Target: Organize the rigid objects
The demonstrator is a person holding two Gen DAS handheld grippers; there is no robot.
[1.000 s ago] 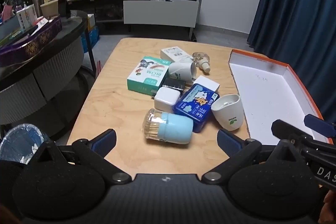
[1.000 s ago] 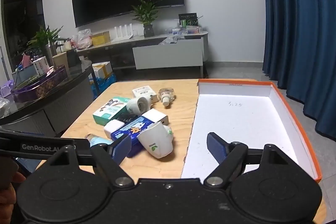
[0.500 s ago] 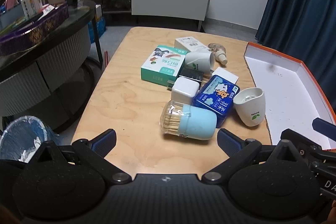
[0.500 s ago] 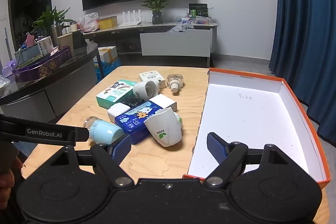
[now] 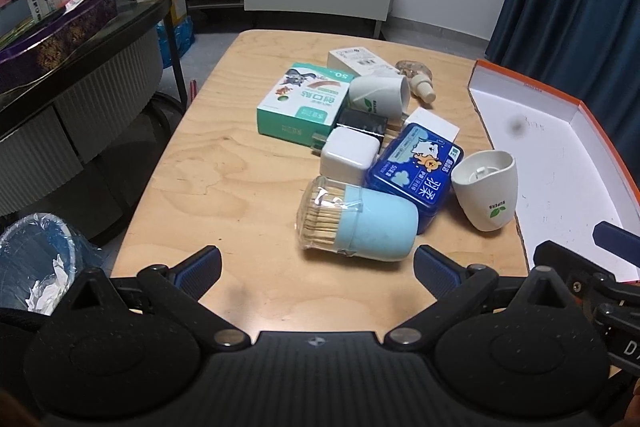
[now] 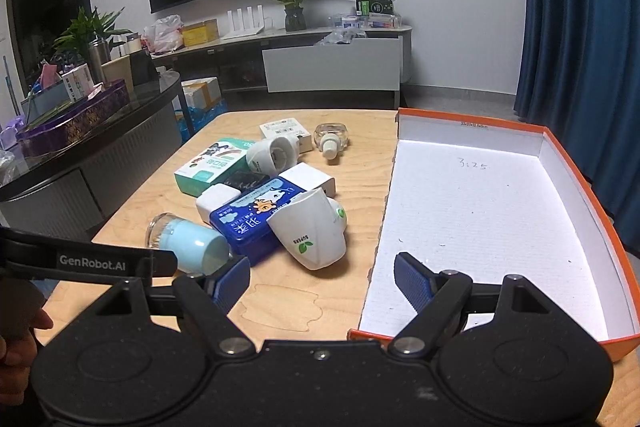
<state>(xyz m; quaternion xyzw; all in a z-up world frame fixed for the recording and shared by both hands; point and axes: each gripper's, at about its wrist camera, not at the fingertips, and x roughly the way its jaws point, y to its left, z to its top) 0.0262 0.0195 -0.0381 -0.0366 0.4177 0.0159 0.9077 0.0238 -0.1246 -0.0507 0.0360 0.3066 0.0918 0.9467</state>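
Pale wood bench (image 5: 224,187) carries a tight clutter: a light-blue toothpick jar (image 5: 356,225) lies on its side nearest, touching a blue tin (image 5: 416,175), with a white cup (image 5: 486,197) just right of it. Further right sits an orange-rimmed box (image 6: 492,223) with nothing in it. Left claw (image 5: 316,261) and right claw (image 6: 322,279) both gape wide over the near edge, gripping nothing.
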